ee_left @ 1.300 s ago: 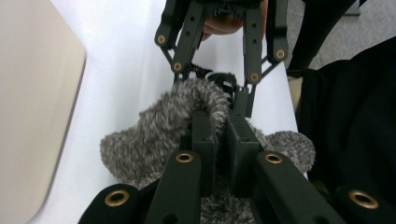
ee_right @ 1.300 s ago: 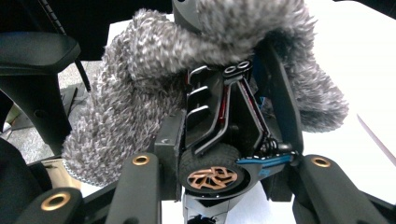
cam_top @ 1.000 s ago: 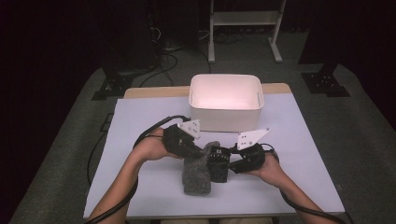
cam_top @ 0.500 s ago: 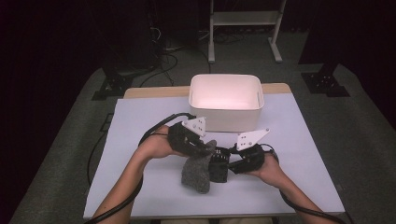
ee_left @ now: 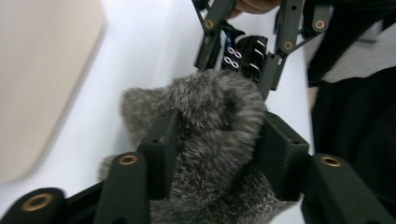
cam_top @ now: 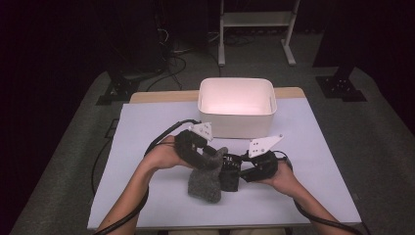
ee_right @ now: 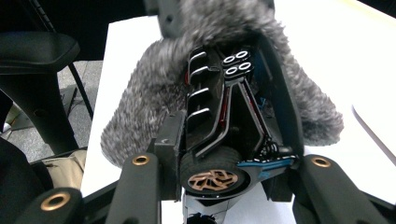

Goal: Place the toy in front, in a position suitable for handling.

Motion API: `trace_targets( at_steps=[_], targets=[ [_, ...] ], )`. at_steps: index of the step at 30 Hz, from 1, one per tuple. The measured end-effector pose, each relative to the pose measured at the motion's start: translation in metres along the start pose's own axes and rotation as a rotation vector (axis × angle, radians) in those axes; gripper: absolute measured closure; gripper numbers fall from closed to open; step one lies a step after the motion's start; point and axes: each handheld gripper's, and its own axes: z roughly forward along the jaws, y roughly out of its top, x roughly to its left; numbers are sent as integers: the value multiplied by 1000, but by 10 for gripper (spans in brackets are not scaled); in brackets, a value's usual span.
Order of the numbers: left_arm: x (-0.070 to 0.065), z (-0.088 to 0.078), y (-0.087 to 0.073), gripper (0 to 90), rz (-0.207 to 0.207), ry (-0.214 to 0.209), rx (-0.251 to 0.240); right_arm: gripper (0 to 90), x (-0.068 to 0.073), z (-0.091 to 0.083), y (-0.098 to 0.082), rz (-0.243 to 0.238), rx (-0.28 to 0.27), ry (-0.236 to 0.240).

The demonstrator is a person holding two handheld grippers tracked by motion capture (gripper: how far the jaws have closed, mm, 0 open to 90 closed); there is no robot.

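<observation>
Grey fur cover (cam_top: 205,182), frame centre: your left gripper (ee_left: 219,140) just opening, jaws astride fur; right gripper (ee_right: 224,154) clamps toy car (ee_right: 233,140); cover freed.

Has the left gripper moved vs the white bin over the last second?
Yes. The left gripper has edged up the high view, toward the white bin, its jaws just opening around the grey furry cover.
</observation>
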Motion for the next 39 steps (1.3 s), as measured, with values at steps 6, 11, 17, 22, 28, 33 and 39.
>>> trace_targets(
  at_steps=[6, 11, 17, 22, 28, 33, 39],
  targets=[
    [0, 3, -2, 531, -1, -38, 3, 565, 1, 1, 1, -22, 5, 2],
    [-2, -2, -4, 568, 5, -53, 20, 565, 7, 1, 4, -55, 18, -7],
    [-5, -11, -13, 794, 22, -50, -19, 565, 5, 0, 2, -28, 13, -7],
    [-5, -21, -15, 831, 37, -31, -30, 566, 6, 2, 4, -42, 16, -7],
    [-10, -36, -5, 841, 68, -22, -65, 566, 7, 4, 5, -46, 18, -8],
    [-15, -34, 18, 841, 117, -15, -48, 567, 8, 8, 7, -52, 11, -10],
    [-18, -7, 47, 841, 178, -33, 8, 568, 10, 11, 8, -52, 3, -13]
  ],
)
